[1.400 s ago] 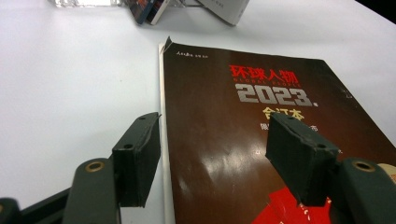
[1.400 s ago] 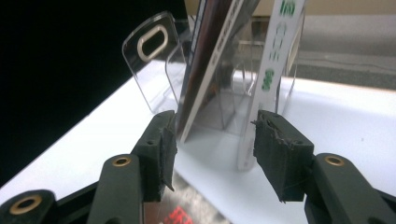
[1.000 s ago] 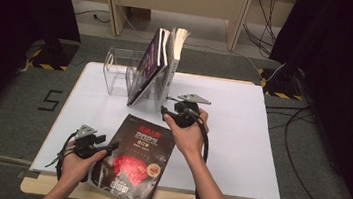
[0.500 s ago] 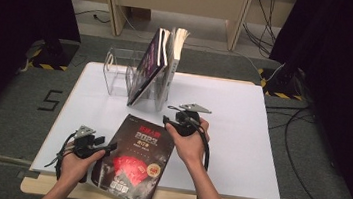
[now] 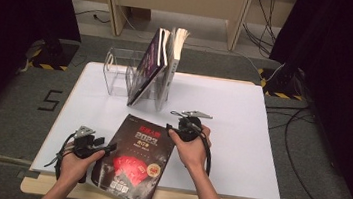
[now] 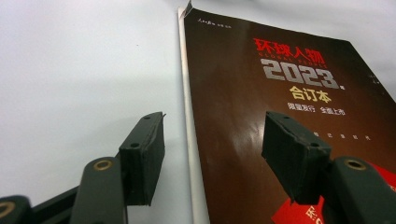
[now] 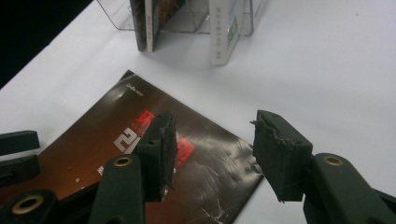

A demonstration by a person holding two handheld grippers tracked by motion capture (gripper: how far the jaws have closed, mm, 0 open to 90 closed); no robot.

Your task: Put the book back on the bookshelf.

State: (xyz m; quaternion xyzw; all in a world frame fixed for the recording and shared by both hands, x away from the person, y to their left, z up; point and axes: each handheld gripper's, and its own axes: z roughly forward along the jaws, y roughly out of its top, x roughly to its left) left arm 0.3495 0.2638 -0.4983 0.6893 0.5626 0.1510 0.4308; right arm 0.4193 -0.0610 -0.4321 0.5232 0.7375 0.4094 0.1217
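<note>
A dark-covered book (image 5: 135,160) with red and white print lies flat on the white table (image 5: 243,117), near its front edge. In the left gripper view, my left gripper (image 6: 215,149) is open and straddles the book's (image 6: 280,93) spine edge, one jaw over the table and one over the cover. In the high view this gripper (image 5: 104,146) sits at the book's left side. My right gripper (image 5: 173,129) hovers open just above the book's far right corner. Its own view shows the open right gripper (image 7: 217,149) with the cover (image 7: 93,135) beneath it.
A clear plastic rack (image 5: 117,72) stands at the back of the table and holds upright books (image 5: 161,62), one leaning. The rack's books (image 7: 224,32) stand just beyond the flat book. Bare tabletop lies to the right. Cables cross the floor around the table.
My right hand has come down and back from near the rack to the flat book's far corner. The left hand and the book have stayed put.
</note>
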